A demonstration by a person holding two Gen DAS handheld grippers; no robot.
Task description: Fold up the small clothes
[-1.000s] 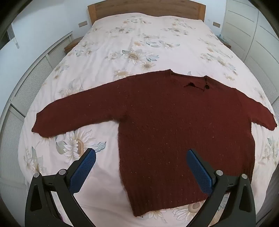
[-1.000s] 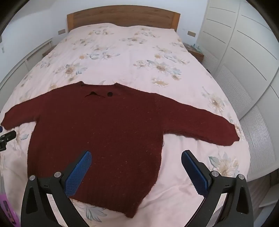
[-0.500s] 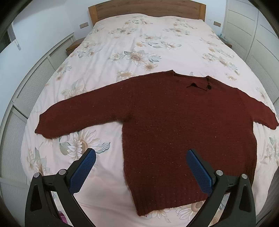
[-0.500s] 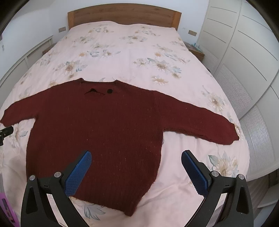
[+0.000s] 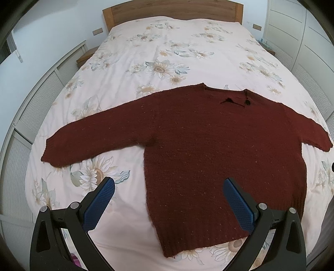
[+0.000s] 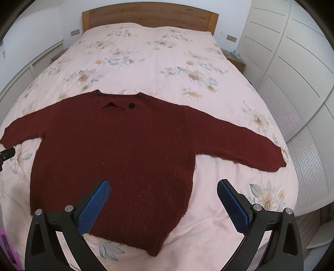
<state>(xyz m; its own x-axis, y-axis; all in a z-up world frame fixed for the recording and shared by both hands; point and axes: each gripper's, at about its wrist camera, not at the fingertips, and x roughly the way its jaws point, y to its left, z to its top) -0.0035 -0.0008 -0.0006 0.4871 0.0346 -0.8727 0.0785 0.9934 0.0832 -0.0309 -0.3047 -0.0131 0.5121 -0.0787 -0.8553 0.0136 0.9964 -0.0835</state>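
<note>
A dark red knit sweater lies flat and spread out on the bed, both sleeves stretched sideways, collar toward the headboard; it also shows in the right wrist view. My left gripper is open and empty, held above the sweater's lower left edge. My right gripper is open and empty, held above the sweater's lower right edge. Neither touches the cloth. The left sleeve cuff and right sleeve cuff lie on the cover.
The bed has a pale floral cover and a wooden headboard. White wardrobe doors stand to the right, slatted panels to the left. Small bedside tables flank the headboard.
Both grippers have drifted slightly, so the sweater sits a little lower and more centred in each view. The sweater has not moved and both grippers stay open.
</note>
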